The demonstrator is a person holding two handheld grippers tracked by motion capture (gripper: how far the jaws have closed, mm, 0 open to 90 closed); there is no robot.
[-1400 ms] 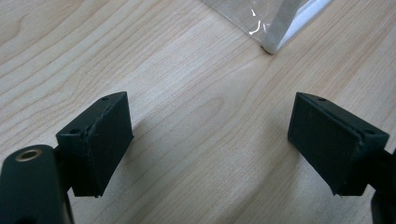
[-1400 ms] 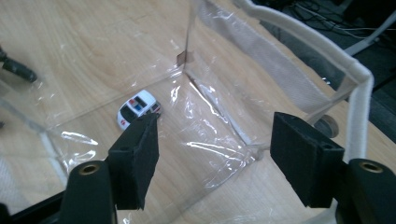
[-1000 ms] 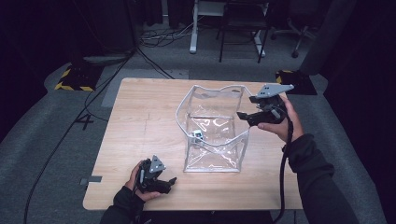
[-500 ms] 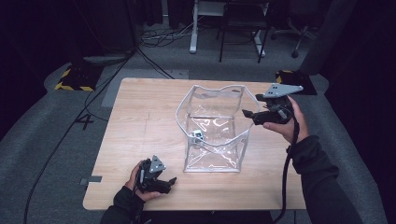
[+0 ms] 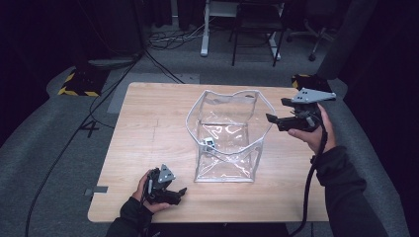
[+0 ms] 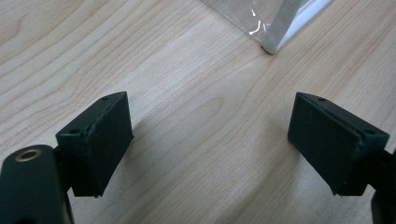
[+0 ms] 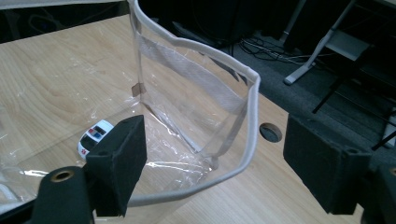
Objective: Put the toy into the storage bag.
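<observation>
High view. Your right gripper (image 5: 272,119) hangs in the air just beside the right-hand rim of the clear bag (image 5: 228,143), jaws spread and aimed at that rim with nothing between them. Compared with a second ago it has drawn a little away from the bag, outward and slightly up, and the bag stands open on the wooden table (image 5: 148,123) by itself. Your left gripper (image 5: 179,193) rests low at the near edge, well short of the bag's near left corner, and has not shifted. A toy car (image 5: 209,144) lies inside the bag on its floor, ahead of and left of the right jaws.

Left gripper view. The two black pads (image 6: 100,140) stand wide apart over bare wood, pinching nothing. The bag's white-taped bottom corner (image 6: 275,35) lies beyond the fingertips, up and to the right, apart from them.

Right gripper view. The fingers (image 7: 119,161) are spread, and the bag's white rim (image 7: 252,116) curves through the gap between them without either pad pressing on it. The toy car (image 7: 95,136) sits just past the left pad, behind the clear wall.

Reading. The small retreat of your right hand with its jaws apart suggests a release after placing the car; judged so, the loading step looks done, and the bag's mouth remains open should closing follow.
</observation>
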